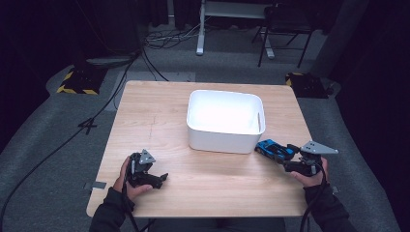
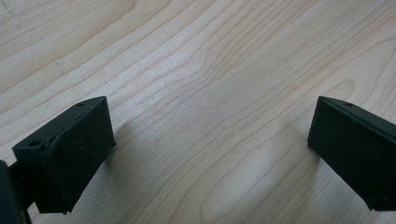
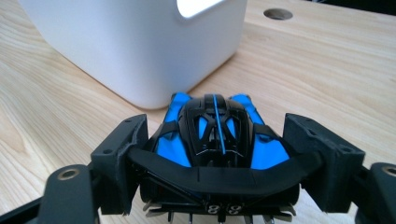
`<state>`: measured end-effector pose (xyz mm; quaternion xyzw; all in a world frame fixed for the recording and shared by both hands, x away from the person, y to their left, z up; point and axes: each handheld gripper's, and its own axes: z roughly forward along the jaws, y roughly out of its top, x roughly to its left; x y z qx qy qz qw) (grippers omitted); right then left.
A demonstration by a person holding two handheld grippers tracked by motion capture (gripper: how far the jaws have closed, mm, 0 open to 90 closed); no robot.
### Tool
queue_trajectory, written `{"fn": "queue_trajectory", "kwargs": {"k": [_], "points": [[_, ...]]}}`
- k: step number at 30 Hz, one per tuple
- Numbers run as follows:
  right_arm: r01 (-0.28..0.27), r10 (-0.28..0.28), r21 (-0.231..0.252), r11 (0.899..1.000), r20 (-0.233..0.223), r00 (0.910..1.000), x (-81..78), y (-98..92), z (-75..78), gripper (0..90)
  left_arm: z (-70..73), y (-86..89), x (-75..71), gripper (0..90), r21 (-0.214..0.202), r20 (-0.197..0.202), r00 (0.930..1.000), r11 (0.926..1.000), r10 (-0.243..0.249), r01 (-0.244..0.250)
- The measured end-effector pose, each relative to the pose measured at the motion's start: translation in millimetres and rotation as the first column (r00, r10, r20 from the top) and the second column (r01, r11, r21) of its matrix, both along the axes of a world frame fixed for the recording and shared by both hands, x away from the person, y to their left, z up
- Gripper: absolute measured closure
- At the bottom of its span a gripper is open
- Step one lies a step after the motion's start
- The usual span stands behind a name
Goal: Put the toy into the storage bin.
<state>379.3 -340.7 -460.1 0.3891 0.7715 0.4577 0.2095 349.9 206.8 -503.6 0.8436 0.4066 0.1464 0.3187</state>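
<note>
So that it can go in the white bin [image 1: 225,121], pinching blue toy car [image 1: 273,149] with right gripper [image 1: 289,153], left gripper [image 1: 162,179] spread, waiting.

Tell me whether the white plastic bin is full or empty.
Empty: the high view shows the white plastic bin with a bare white interior; the blue-and-black toy car sits outside.

Light wood table [image 1: 203,188], rounded corners, grain running lengthwise. White bin [image 1: 225,121] rests just past centre, toward 1 o'clock. Blue-black toy car [image 1: 274,149] beside bin's near corner, toward 4 o'clock.
</note>
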Motion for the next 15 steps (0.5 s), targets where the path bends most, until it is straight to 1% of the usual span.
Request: {"fn": "queue_trajectory", "kwargs": {"k": [1, 2, 3, 8, 9, 10, 12, 13, 15], "points": [[-0.004, 0.004, -0.004, 1.0, 0.007, 1.0, 0.3, 0.0, 1.1, 24.3, 0.0, 0.0, 0.0, 0.6, 0.0, 0.0, 1.0, 1.0, 0.0, 0.0], [-0.003, 0.003, 0.012, 1.0, 0.002, 1.0, 0.3, 1.7, 3.7, 24.3, 0.0, 0.0, 0.0, 0.6, 0.0, 0.0, 1.0, 1.0, 0.0, 0.0], [-0.013, 0.013, 0.006, 1.0, 0.014, 0.9998, 1.1, 1.9, 5.2, 24.3, 0.1, 0.1, 0.1, 0.6, 0.002, 0.0, 1.0, 1.0, -0.001, 0.001], [-0.019, 0.019, 0.012, 1.0, 0.019, 0.9996, 3.0, 6.9, 12.1, 24.3, 0.0, 0.0, 0.0, 0.6, 0.0, 0.0, 1.0, 1.0, 0.0, 0.0], [-0.028, 0.028, 0.005, 1.0, 0.031, 0.9991, 5.2, 9.3, 14.9, 24.3, 0.1, 0.2, 0.1, 0.6, 0.002, 0.0, 1.0, 1.0, -0.001, 0.001], [-0.028, 0.028, 0.005, 1.0, 0.031, 0.9991, 5.2, 9.3, 14.9, 24.3, 0.1, 0.2, 0.1, 0.6, 0.002, 0.0, 1.0, 1.0, -0.001, 0.001], [-0.03, 0.03, 0.018, 0.999, 0.025, 0.9993, 6.7, 12.5, 20.2, 24.3, 0.0, 0.0, 0.0, 0.6, 0.0, 0.0, 1.0, 1.0, 0.0, 0.0], [-0.034, 0.033, 0.015, 0.999, 0.031, 0.999, 7.4, 12.3, 21.4, 24.3, 0.1, 0.2, 0.1, 0.6, 0.003, 0.0, 1.0, 1.0, -0.002, 0.002], [-0.033, 0.032, 0.024, 0.999, 0.032, 0.999, 7.9, 13.6, 24.9, 24.3, 0.1, 0.2, 0.1, 0.6, 0.002, 0.0, 1.0, 1.0, -0.002, 0.002]]}}
